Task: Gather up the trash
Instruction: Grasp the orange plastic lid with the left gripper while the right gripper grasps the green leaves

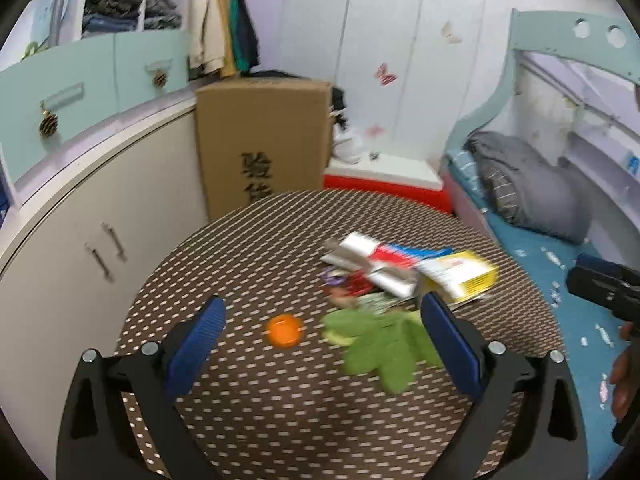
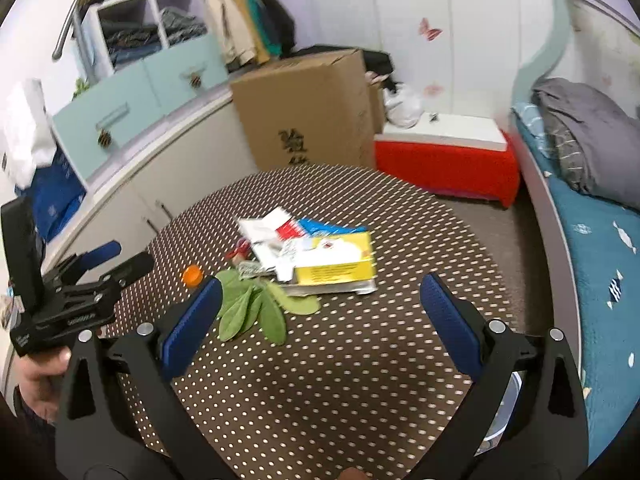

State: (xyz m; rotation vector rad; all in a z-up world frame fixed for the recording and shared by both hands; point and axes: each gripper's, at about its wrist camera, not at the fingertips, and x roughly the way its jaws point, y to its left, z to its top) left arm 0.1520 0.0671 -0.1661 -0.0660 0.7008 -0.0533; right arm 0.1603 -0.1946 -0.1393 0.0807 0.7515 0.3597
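a small heap of trash lies near the middle of a round table [image 2: 360,360] covered in a brown cloth with pale dots. the yellow box [image 2: 334,262] lies flat, its long axis running left to right in the right wrist view, white printed top facing up. under and behind it lie flat wrappers [image 2: 280,226] in white, red and blue, fanned toward the far left, with a silvery sheet showing under the box's near edge. green leaves [image 2: 256,308] lie just in front of the box, long and narrow, their tips pointing toward the camera. an orange cap [image 2: 192,275] sits by itself just left of the leaves.

the left gripper [image 1: 322,318] hovers above the table, blue pads spread wide and empty; the cap and leaves show between them. the right gripper [image 2: 322,298] is likewise wide open, holding nothing, with the leaves and box beyond its tips. a hand [image 2: 38,380] holds the left tool.

behind the table stand a cardboard box [image 2: 308,108] and a red chest [image 2: 444,160]; a bed [image 2: 600,264] runs along the right.
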